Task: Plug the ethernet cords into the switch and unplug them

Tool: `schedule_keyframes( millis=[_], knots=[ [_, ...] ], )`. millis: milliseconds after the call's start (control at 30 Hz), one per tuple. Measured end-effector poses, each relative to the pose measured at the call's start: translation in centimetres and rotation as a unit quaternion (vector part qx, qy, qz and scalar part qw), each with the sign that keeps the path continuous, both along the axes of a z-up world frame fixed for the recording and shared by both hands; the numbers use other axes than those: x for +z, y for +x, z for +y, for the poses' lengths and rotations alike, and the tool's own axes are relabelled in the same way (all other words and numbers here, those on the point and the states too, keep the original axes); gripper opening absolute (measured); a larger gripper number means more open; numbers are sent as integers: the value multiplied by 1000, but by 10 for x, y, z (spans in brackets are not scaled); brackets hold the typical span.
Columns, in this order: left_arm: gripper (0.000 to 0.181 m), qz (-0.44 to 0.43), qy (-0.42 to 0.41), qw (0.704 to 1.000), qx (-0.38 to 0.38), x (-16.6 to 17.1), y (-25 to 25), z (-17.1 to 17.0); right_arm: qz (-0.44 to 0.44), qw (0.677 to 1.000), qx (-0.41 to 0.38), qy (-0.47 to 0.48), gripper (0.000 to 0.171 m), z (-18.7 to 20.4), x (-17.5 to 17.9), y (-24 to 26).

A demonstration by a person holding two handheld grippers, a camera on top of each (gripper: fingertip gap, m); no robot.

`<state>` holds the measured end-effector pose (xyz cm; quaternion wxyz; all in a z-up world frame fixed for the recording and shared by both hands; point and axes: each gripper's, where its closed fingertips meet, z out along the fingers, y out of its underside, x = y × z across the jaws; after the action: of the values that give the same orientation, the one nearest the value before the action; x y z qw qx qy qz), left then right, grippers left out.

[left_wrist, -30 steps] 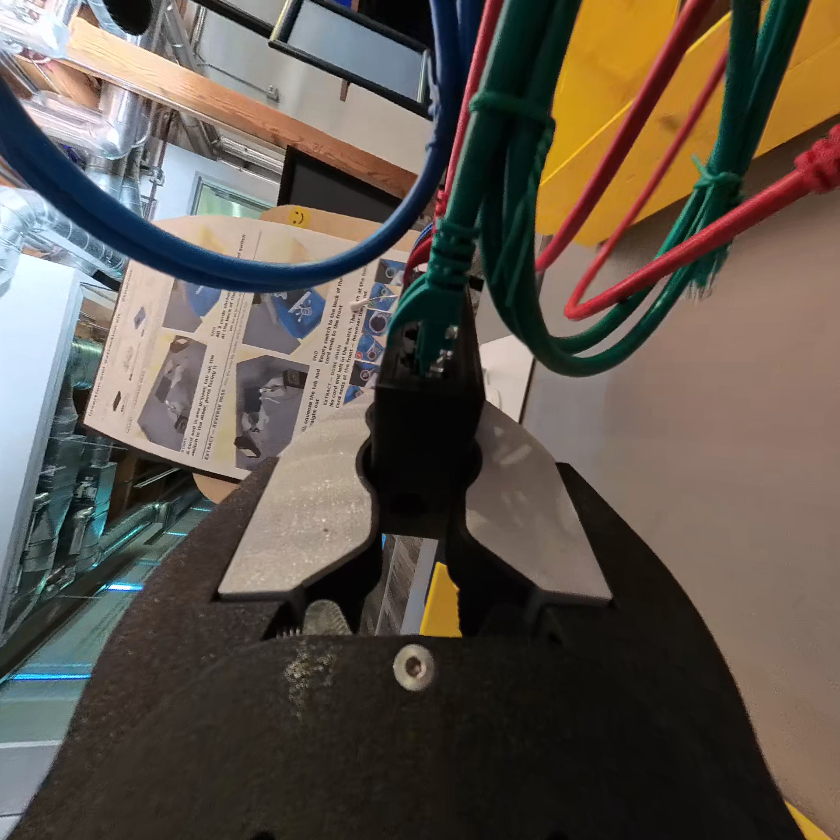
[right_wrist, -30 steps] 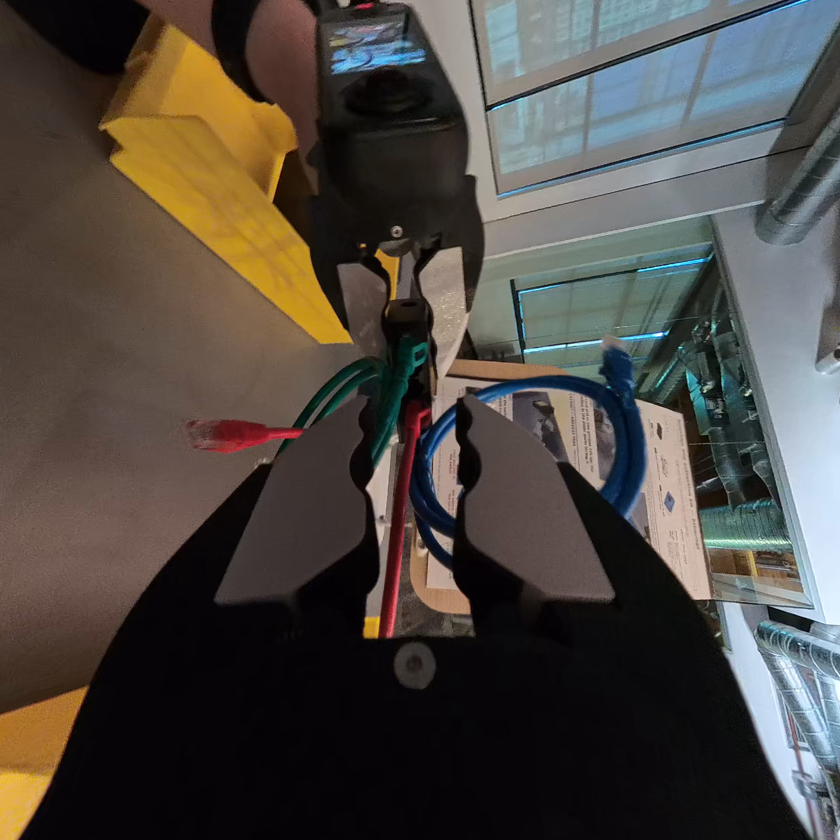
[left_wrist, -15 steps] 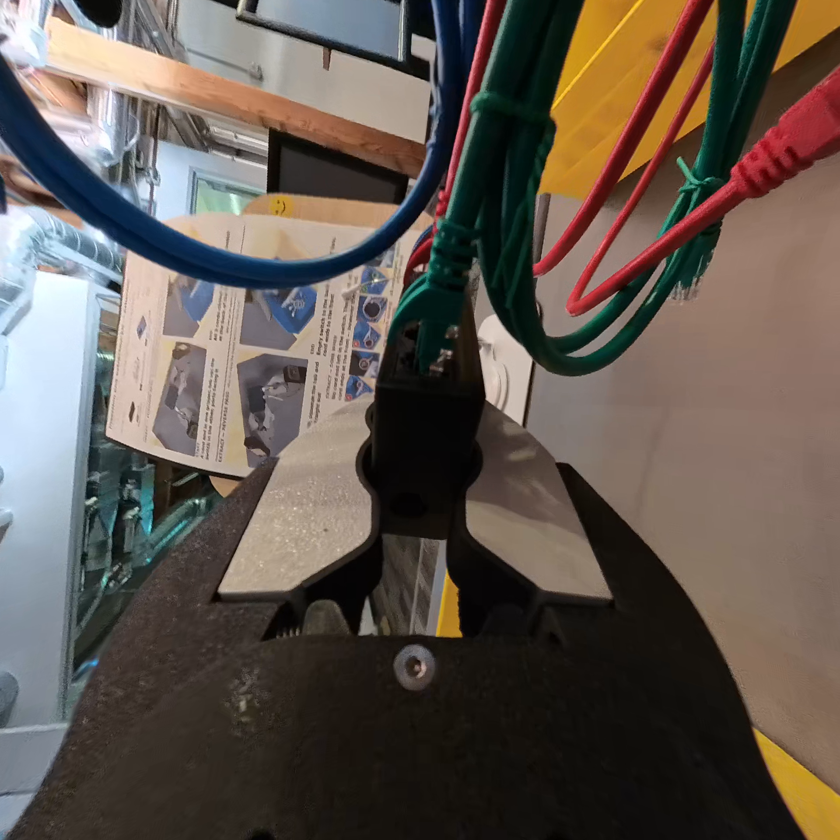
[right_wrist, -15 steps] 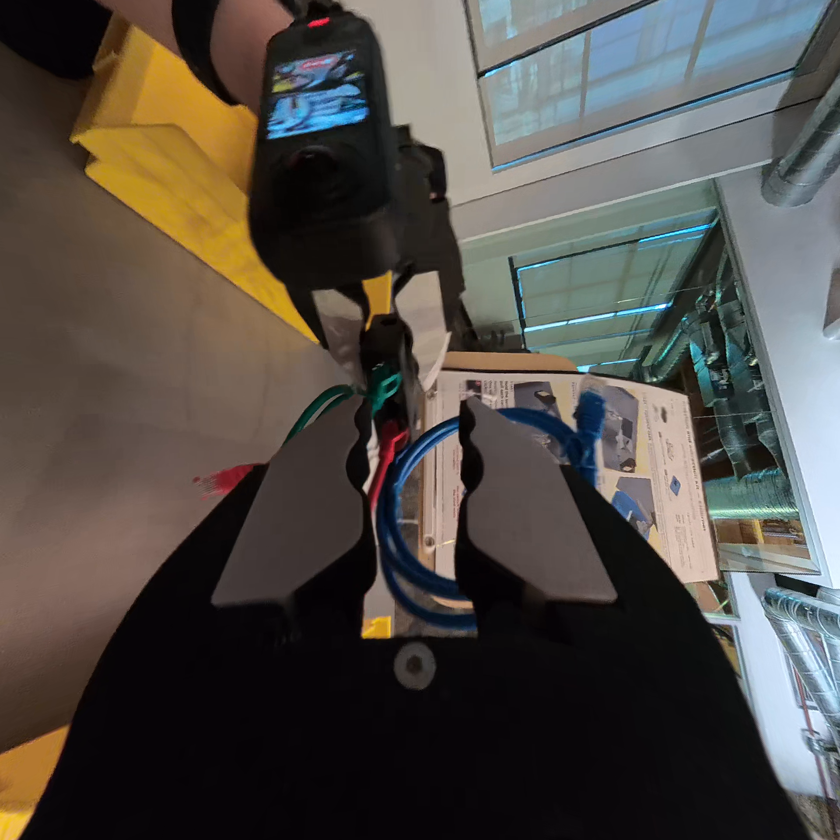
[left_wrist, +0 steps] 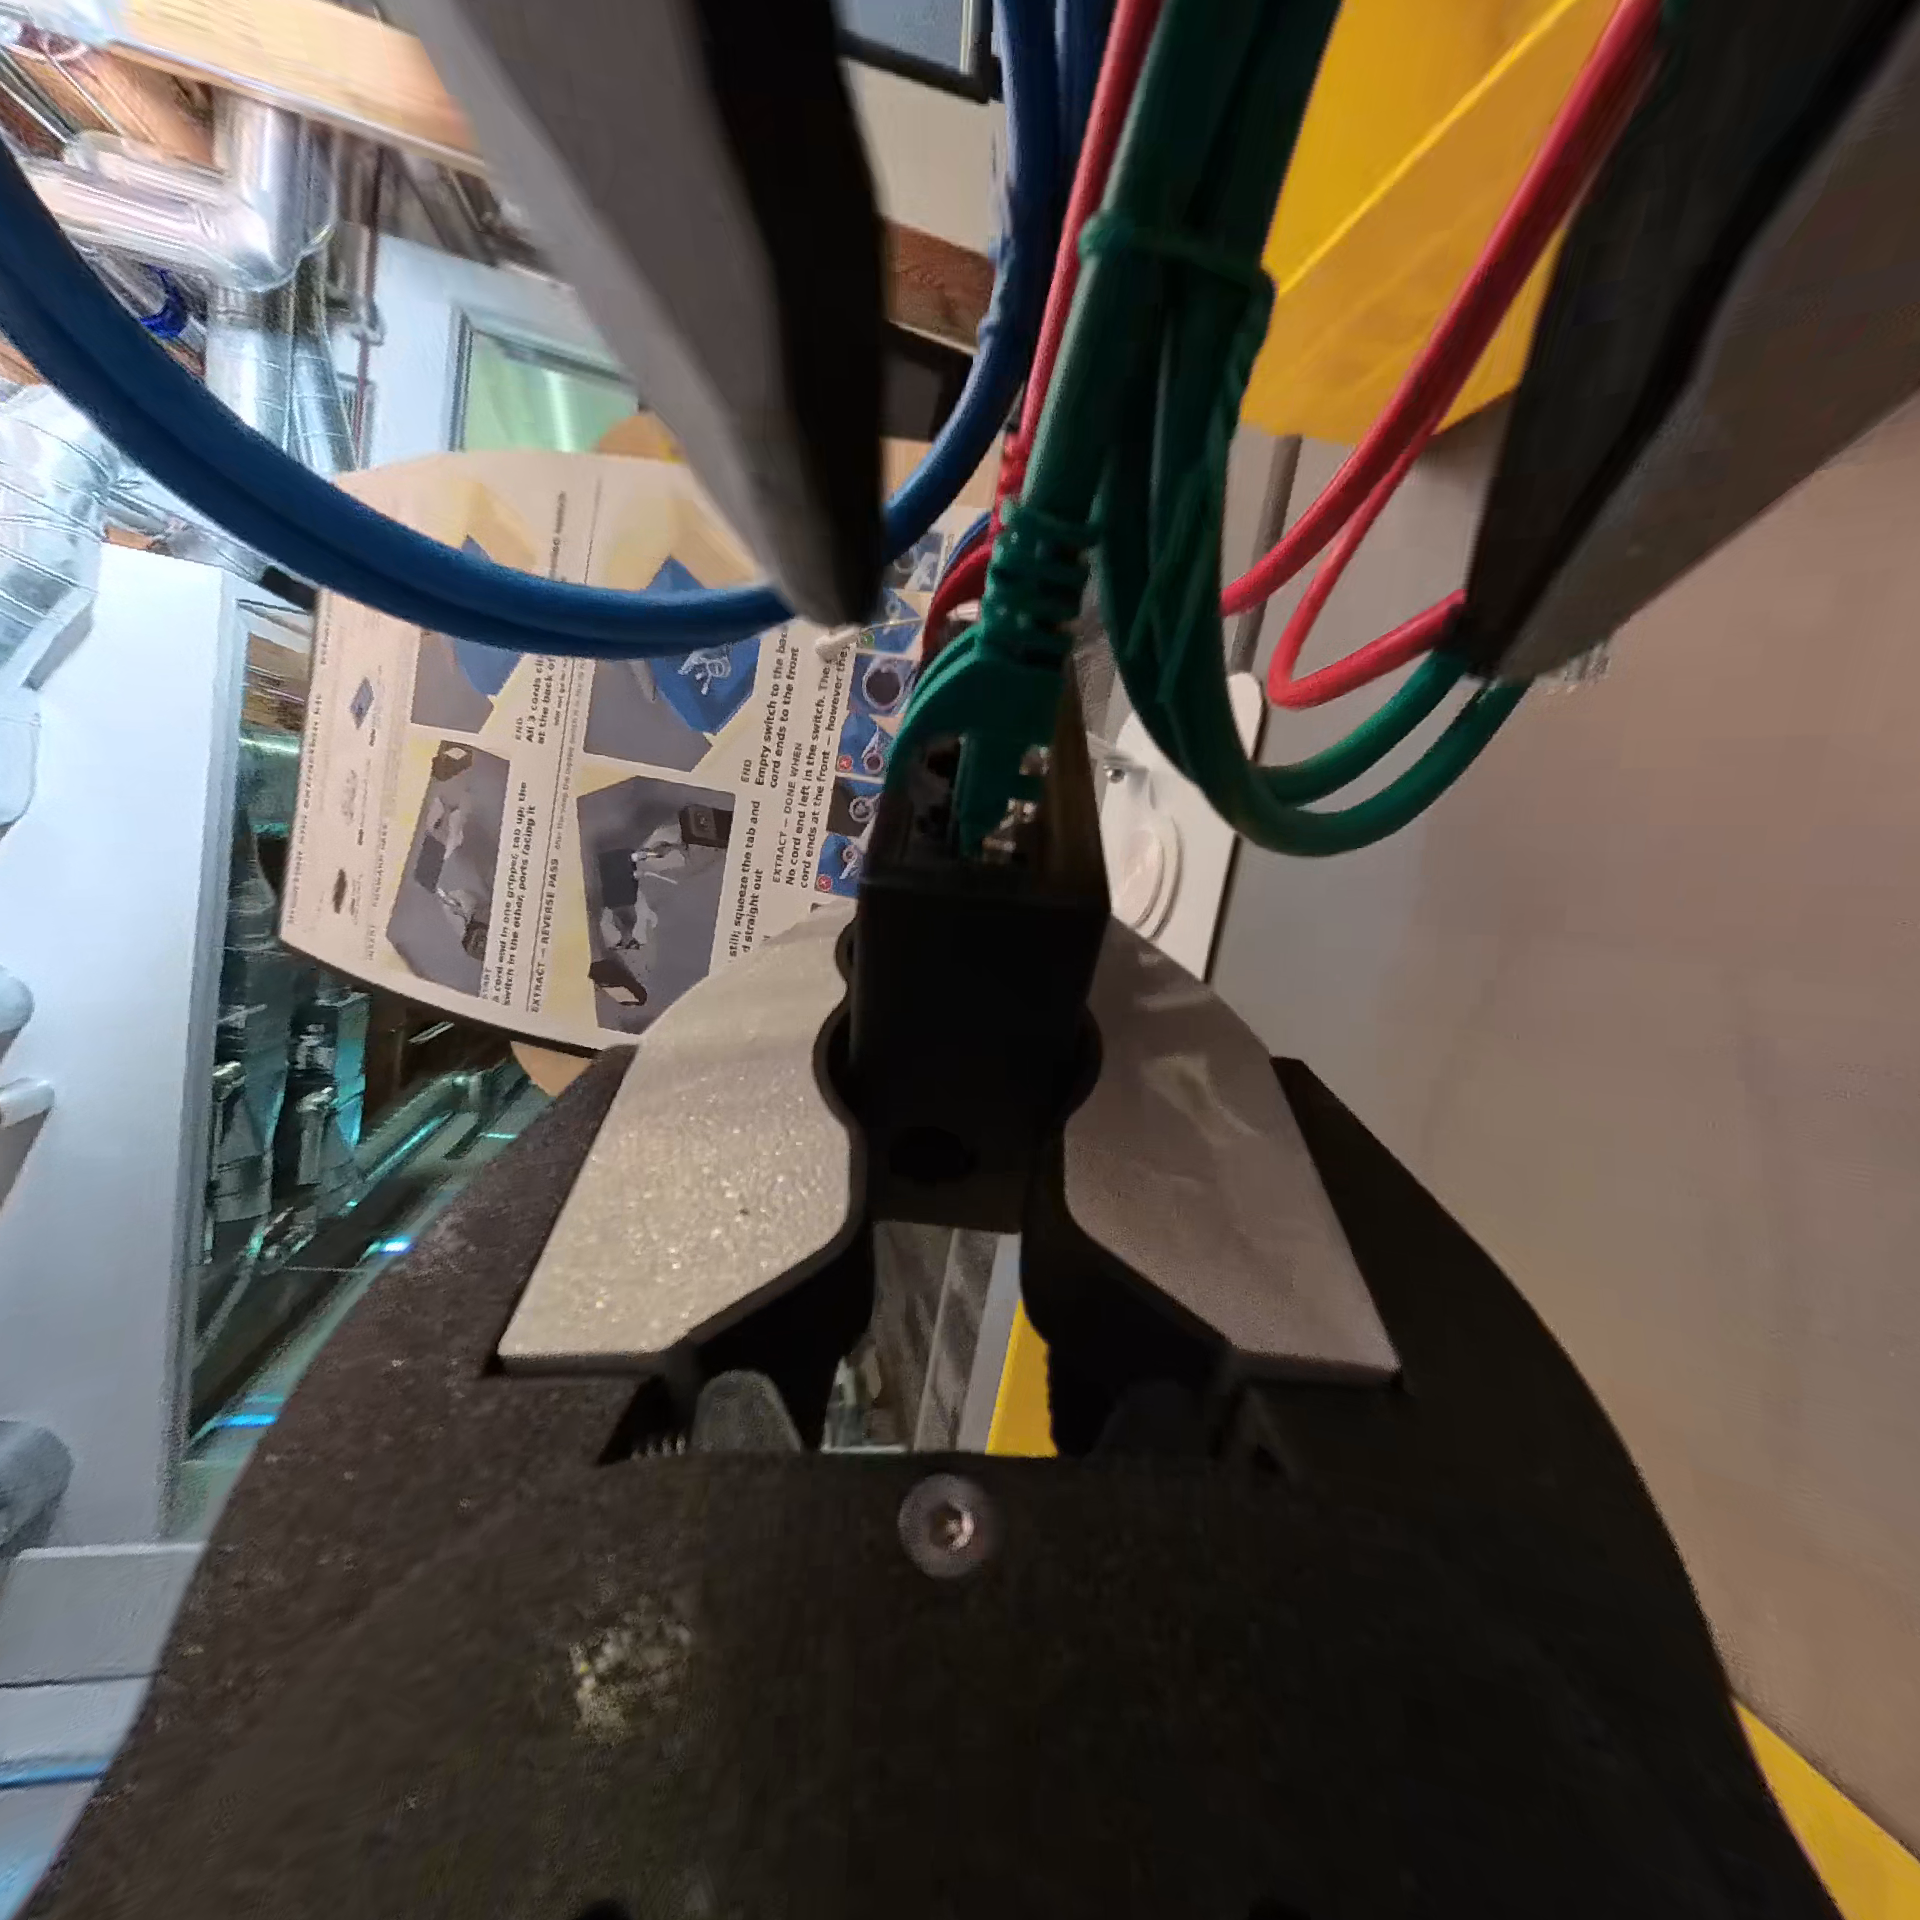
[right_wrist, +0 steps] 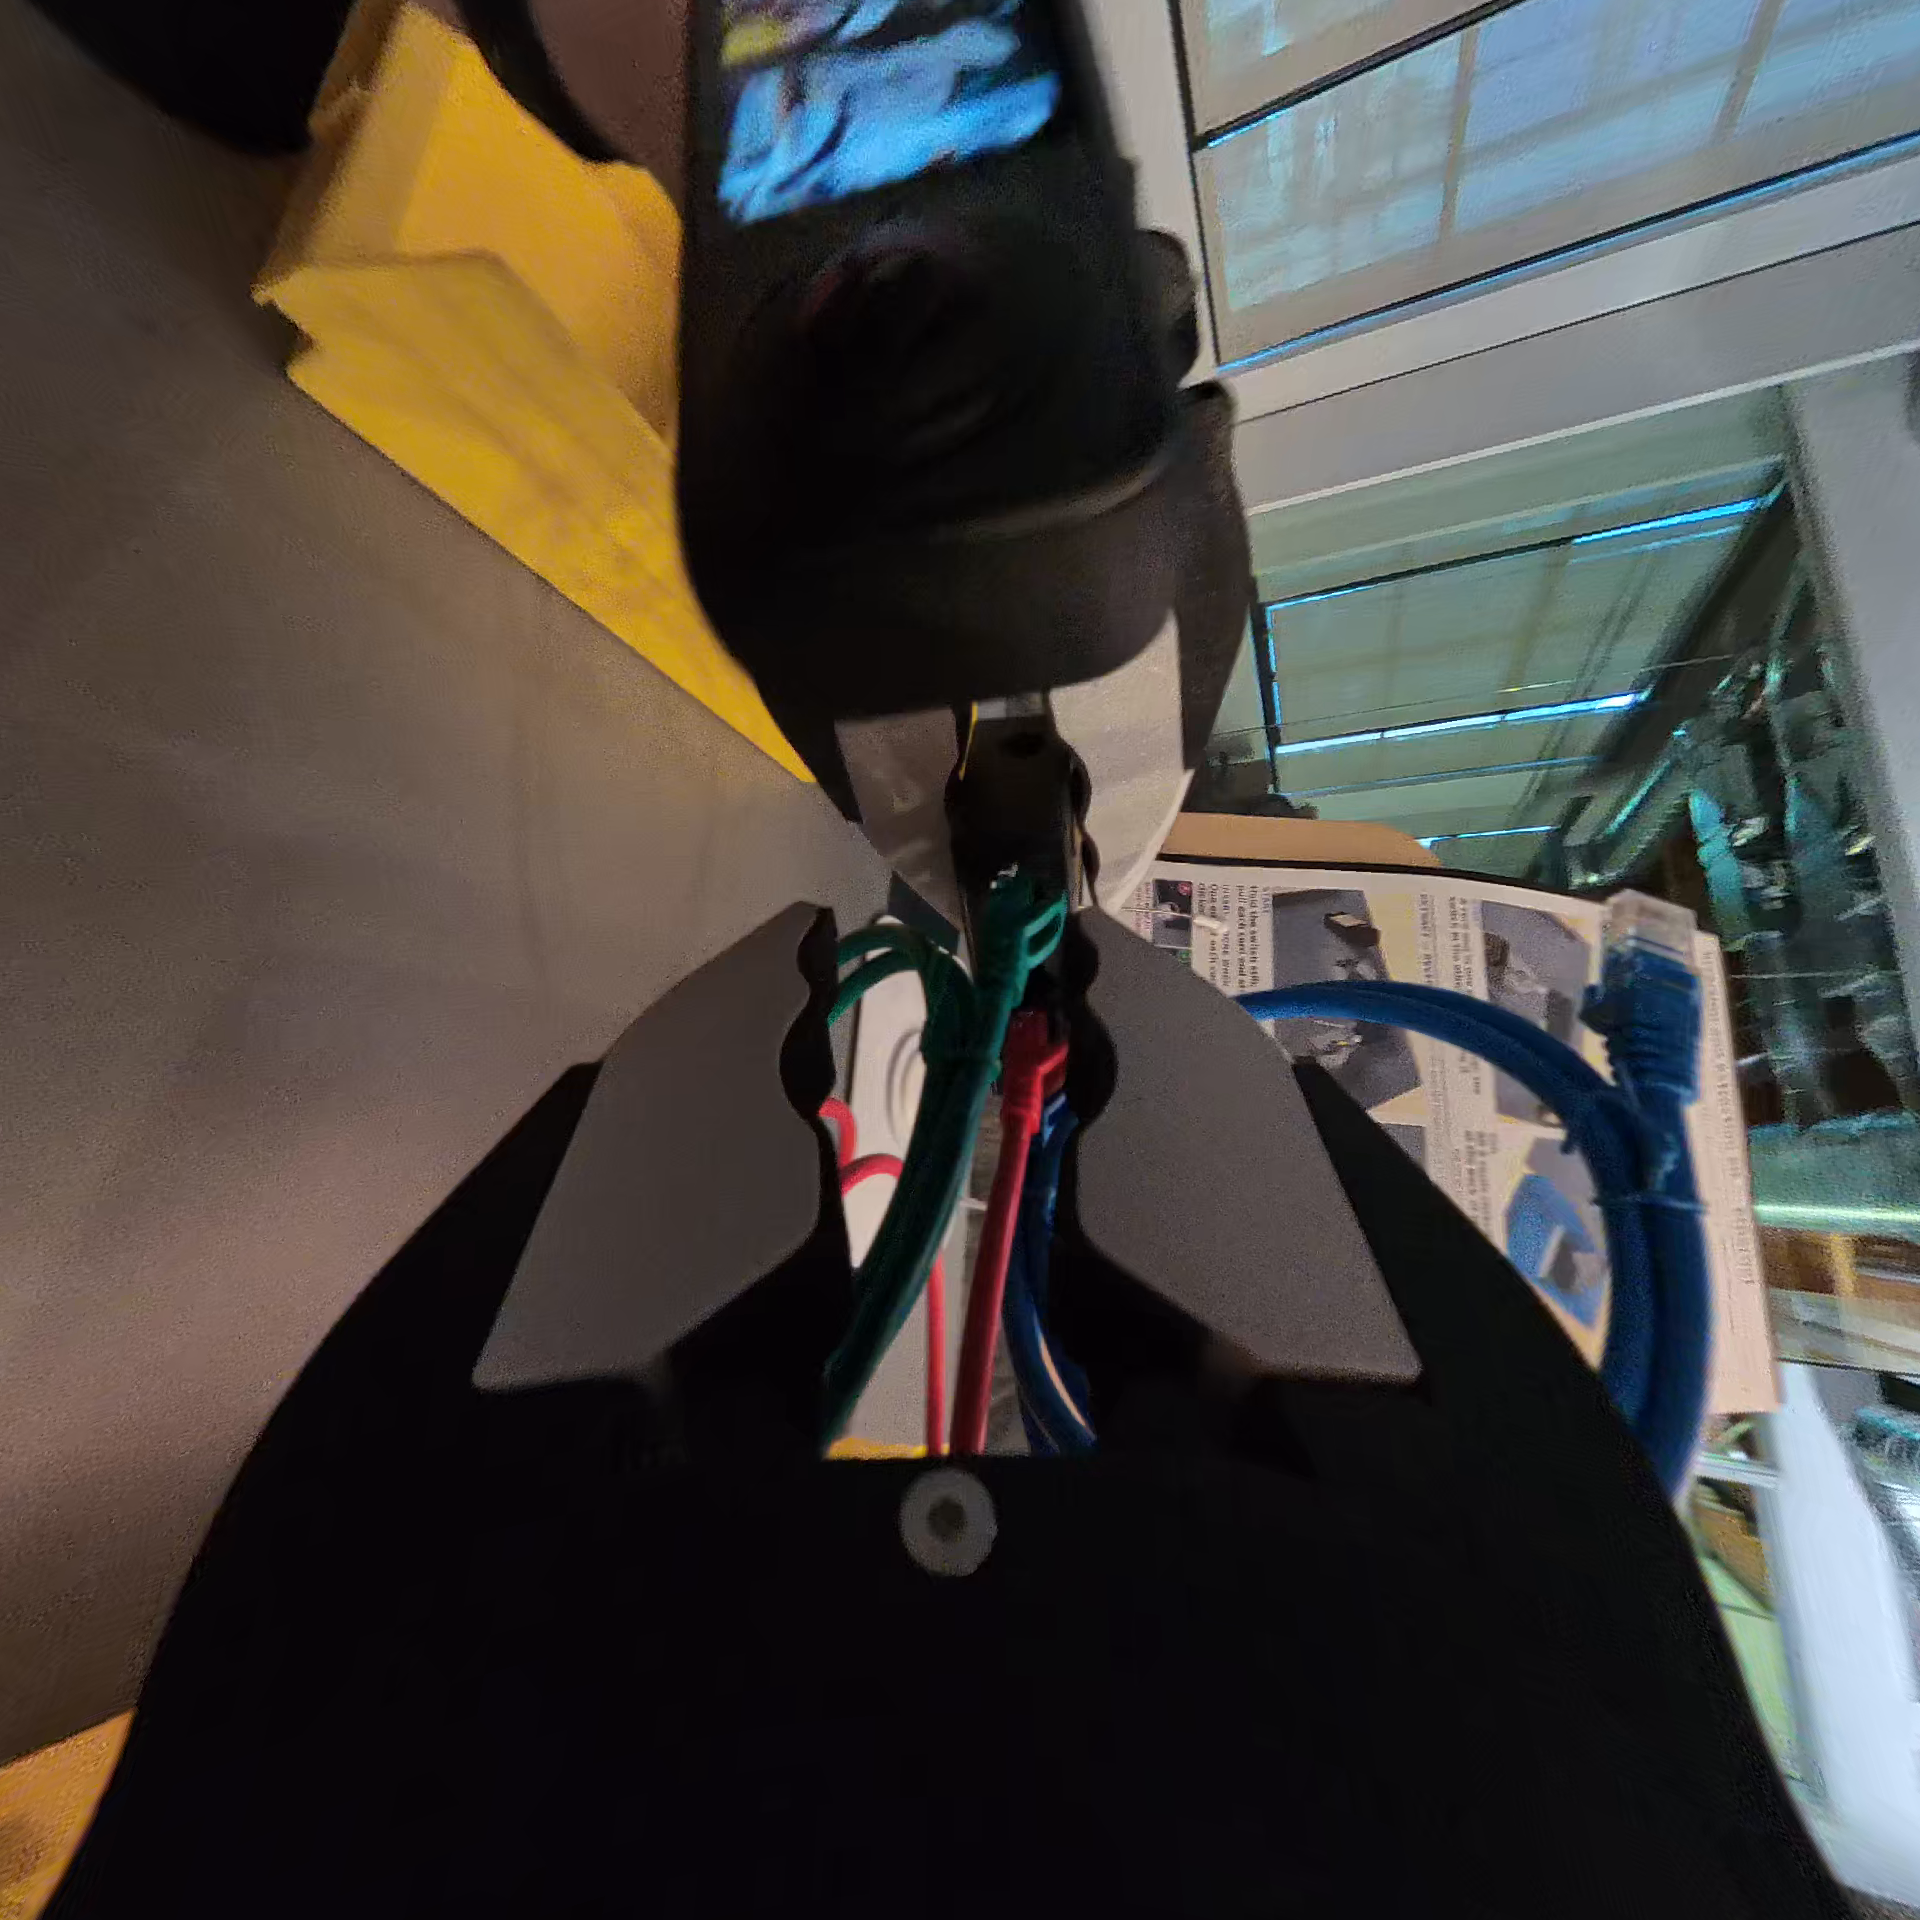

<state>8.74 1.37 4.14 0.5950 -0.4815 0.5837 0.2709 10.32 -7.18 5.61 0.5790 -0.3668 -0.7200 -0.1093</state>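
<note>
Off to the left of my left gripper (left_wrist: 961,997) the blue cord (left_wrist: 312,520) swings in a loose loop; in the right wrist view its free plug (right_wrist: 1647,987) hangs in the air to the right of my right gripper (right_wrist: 951,997), over the instruction sheet (right_wrist: 1455,1039). Straight ahead, my left gripper is pinching the black switch (left_wrist: 971,997) between its fingers, ports facing away from me. The green cord (left_wrist: 1013,665) is seated in a port just beyond my fingertips, and a red plug (right_wrist: 1034,1060) sits beside it, apparently in a port too, though I cannot see that it is seated. My right gripper is spread apart, straddling the cords where they meet the switch, gripping nothing yet. To the right, more green and red loops (left_wrist: 1340,582) hang against the grey table (left_wrist: 1662,1039). I judge at least one cord is plugged in, and whether I am finishing insertion or starting to unplug, I cannot tell.
</note>
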Motion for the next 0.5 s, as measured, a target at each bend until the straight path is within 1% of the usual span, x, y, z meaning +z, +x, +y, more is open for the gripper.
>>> schedule_keyframes(
  millis=[100,233,367,500],
  knots=[
    [30,-11,-4,1000,-9,5,1,-5,-16,999,-1,49,42,4,-1,0],
    [30,6,14,1000,-2,8,3,-9,-22,995,-12,99,42,8,3,-1],
    [30,9,15,1000,2,8,3,-10,-28,993,-9,118,40,10,4,0],
    [30,12,16,1000,8,10,1,-11,-22,993,7,117,32,5,5,-1]
  ],
)
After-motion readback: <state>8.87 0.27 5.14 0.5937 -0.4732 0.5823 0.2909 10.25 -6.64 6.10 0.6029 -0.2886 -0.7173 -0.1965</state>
